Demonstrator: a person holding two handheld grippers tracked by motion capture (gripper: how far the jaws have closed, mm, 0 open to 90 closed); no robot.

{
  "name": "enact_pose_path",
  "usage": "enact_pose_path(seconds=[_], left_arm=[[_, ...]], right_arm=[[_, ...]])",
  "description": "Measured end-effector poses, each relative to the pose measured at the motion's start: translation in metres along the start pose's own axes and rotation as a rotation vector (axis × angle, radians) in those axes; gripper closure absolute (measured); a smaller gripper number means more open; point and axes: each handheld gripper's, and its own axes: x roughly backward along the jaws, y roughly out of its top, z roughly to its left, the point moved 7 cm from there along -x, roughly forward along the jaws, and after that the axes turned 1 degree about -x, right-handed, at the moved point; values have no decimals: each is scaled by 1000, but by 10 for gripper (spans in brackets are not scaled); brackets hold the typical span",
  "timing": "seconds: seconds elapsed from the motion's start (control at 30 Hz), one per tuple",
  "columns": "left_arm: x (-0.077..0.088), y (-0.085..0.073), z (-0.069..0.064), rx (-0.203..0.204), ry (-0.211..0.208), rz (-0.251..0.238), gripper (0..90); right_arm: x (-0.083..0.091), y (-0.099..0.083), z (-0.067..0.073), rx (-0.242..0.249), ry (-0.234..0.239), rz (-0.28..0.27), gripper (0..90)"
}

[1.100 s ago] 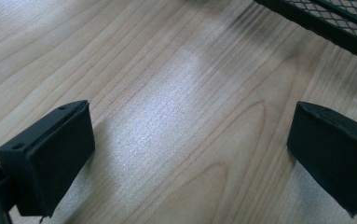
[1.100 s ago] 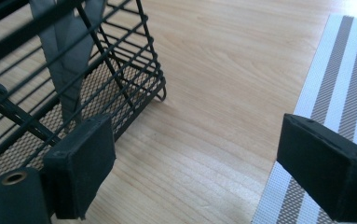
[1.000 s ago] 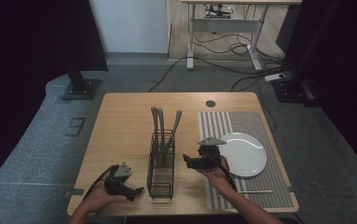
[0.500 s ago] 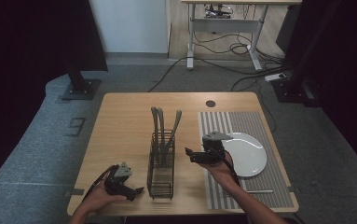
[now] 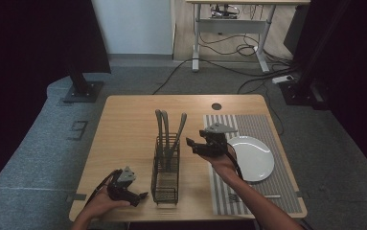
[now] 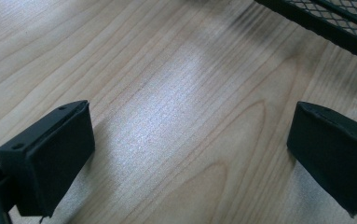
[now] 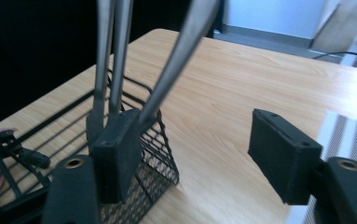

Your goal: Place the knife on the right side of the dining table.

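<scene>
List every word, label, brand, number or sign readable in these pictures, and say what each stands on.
None: no readable text anywhere.
The wire basket, its utensils, the white plate, the striped mat and the wooden table carry no lettering.
Both hand-held grippers, left and right, show no markings.

Standing on grey carpet (image 5: 42, 158). Rising dark at far left, a black panel (image 5: 37, 38) on a flat metal foot (image 5: 81, 91). Showing pale at the far middle, a wall (image 5: 133, 26). Trailing black cables (image 5: 229, 72) beneath a far desk (image 5: 234, 28).
</scene>
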Motion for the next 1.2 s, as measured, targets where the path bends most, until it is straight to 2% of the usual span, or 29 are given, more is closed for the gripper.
enact_pose_path(seconds=[0.07,0.17,0.23,0.33,0.47,0.63,0.8,0.87,0.9,0.93,1.03,1.1,1.2], left_arm=[[0,0,0,0,0,0,5],[0,0,0,2,0,-1,5],[0,0,0,3,0,-2,5],[0,0,0,3,0,-2,5],[0,0,0,3,0,-2,5],[0,0,0,2,1,-2,5],[0,0,0,2,1,-2,5],[0,0,0,2,0,-2,5],[0,0,0,2,0,-2,5],[0,0,0,2,0,-2,5],[0,0,0,2,0,-2,5],[0,0,0,2,0,-2,5],[0,0,0,3,0,-2,5]], right_arm=[[-2,2,0,2,6,1,361],[-11,10,0,2,37,1,451],[-18,14,1,4,55,3,474],[-30,21,0,-2,66,5,482],[-38,26,-1,-22,81,-2,490],[-50,28,2,-19,104,12,515],[-60,26,2,-39,146,32,635],[-62,26,2,-64,185,34,684],[-62,26,1,-95,204,37,698],[-62,26,1,-95,204,37,698],[-61,27,-1,-162,230,30,725],[-56,31,2,-178,239,-11,762],[-47,40,8,-159,246,-56,808]])
